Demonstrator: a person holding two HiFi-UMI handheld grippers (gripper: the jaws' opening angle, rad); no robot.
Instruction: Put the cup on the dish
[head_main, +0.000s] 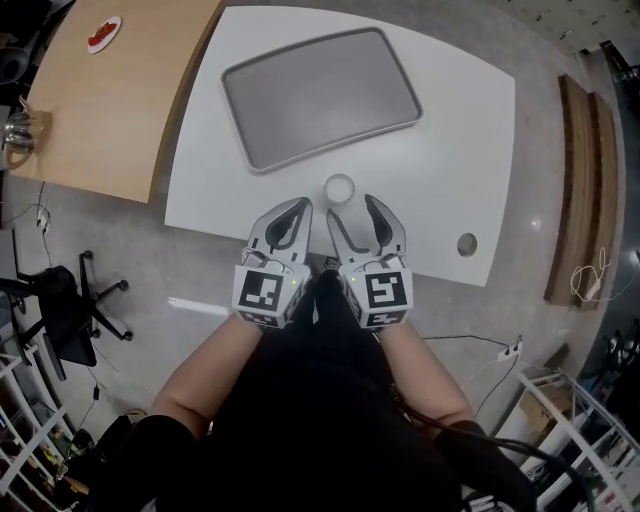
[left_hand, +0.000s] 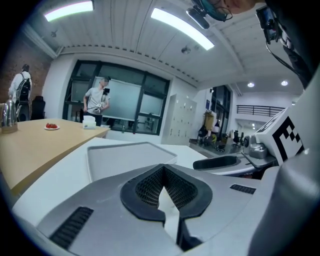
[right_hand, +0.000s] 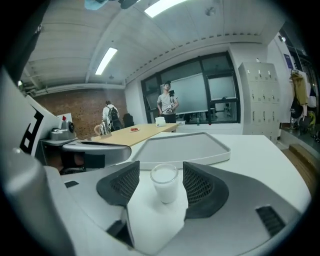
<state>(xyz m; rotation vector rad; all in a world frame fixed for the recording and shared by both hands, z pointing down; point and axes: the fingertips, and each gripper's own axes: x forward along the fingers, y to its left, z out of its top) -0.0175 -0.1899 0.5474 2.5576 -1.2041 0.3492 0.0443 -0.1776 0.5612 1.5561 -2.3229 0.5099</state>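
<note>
- While the right gripper (head_main: 352, 208) has its jaws standing apart, the small white cup (head_main: 340, 188) stands upright on the white table (head_main: 460, 130) just off their tips. In the right gripper view the cup (right_hand: 164, 182) shows between the two dark pads with a gap on either side, so neither pad presses on it.
- The left gripper (head_main: 303, 204) lies just beside the right one, near the cup's left side. In the left gripper view its jaws (left_hand: 163, 172) are together with nothing between them.
- The dish (head_main: 320, 95), a grey tray with a raised rim, lies farther up the same table. The cup is near the dish's front rim but apart from it, with only bare white tabletop between the two.
- Around them: a round hole (head_main: 467, 244) near the table's front right edge, and a wooden table (head_main: 130, 120) butting against the left side. The wooden table carries a small plate of red food (head_main: 104, 33) and a metal kettle (head_main: 18, 135).
- On the floor are a black office chair (head_main: 60, 310) at the left and long wooden boards (head_main: 585, 190) at the right.
- Two people stand far back by the windows (right_hand: 167, 102) (right_hand: 111, 117).
- Count: one cup, one dish, two grippers, two tables, one small plate, one kettle, one chair, two people in the background.
</note>
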